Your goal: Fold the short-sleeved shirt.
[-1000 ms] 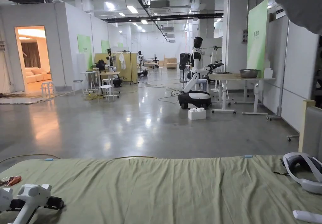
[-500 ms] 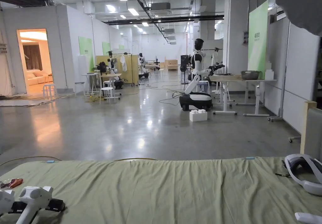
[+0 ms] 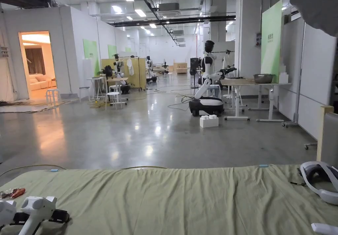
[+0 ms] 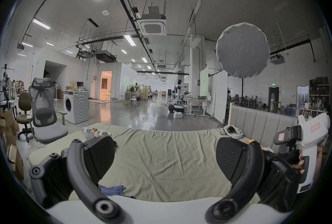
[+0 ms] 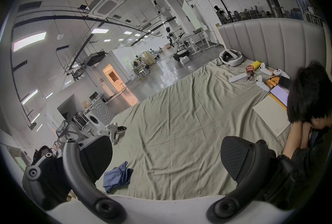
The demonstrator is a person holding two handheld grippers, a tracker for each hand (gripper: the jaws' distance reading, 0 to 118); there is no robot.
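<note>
- Green sheet (image 5: 179, 120) covers a big bed in a large hall.
- Blue shirt (image 5: 116, 176) lies crumpled near the bed's near edge, by the left side.
- Best to pick it up and spread it flat first.
- Left gripper (image 4: 165, 157) and right gripper (image 5: 166, 158) are wide apart, holding nothing.

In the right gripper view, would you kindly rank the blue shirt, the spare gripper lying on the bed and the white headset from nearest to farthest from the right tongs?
1. Blue shirt, crumpled by the left jaw.
2. Spare gripper, at the bed's left edge.
3. White headset, near the headboard.

Right tongs open.
</note>
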